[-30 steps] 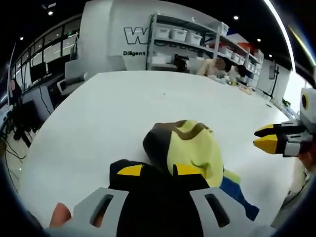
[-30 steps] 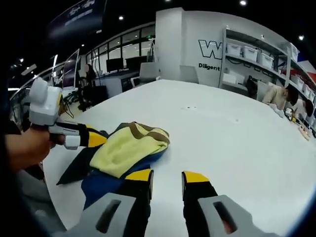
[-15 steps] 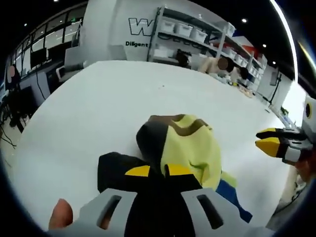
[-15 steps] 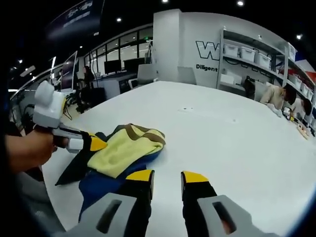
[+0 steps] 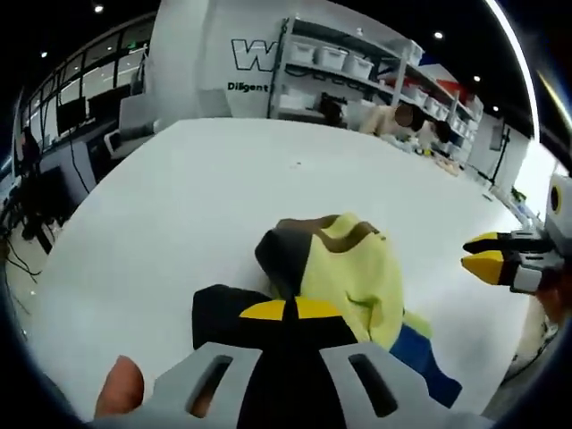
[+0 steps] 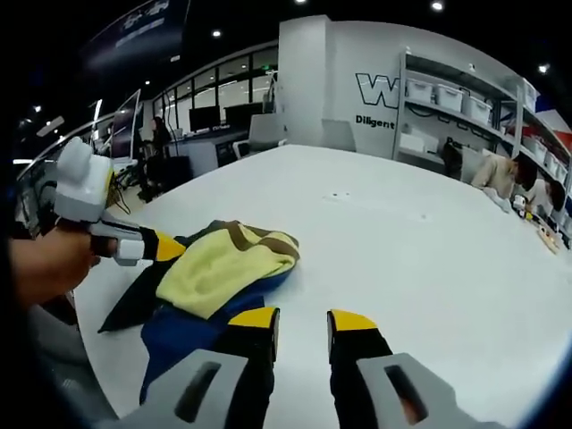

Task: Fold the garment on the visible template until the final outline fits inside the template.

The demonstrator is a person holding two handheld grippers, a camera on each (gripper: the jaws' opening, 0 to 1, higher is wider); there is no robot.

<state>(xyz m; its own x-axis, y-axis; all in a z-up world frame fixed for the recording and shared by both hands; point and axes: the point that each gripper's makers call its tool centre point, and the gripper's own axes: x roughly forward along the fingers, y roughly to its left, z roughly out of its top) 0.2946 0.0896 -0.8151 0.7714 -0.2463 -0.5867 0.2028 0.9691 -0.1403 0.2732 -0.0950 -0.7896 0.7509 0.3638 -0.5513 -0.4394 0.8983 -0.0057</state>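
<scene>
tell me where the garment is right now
The garment lies bunched near the white table's left edge in the right gripper view, the left gripper at its dark edge, the right gripper just short.

White counter (image 5: 179,197); shelves (image 6: 465,112) holding white bins (image 5: 323,55); monitors (image 6: 210,116) beside the far windows.

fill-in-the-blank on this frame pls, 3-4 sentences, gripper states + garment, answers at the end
1. The left gripper has its yellow tips ____ on the garment's black part.
2. The right gripper hovers with its jaws ____, holding nothing.
3. The crumpled garment lies on a ____ table.
4. The garment's top layer is yellow; the layer nearest the right gripper is ____.

Missing words: shut; open; white; blue
</scene>
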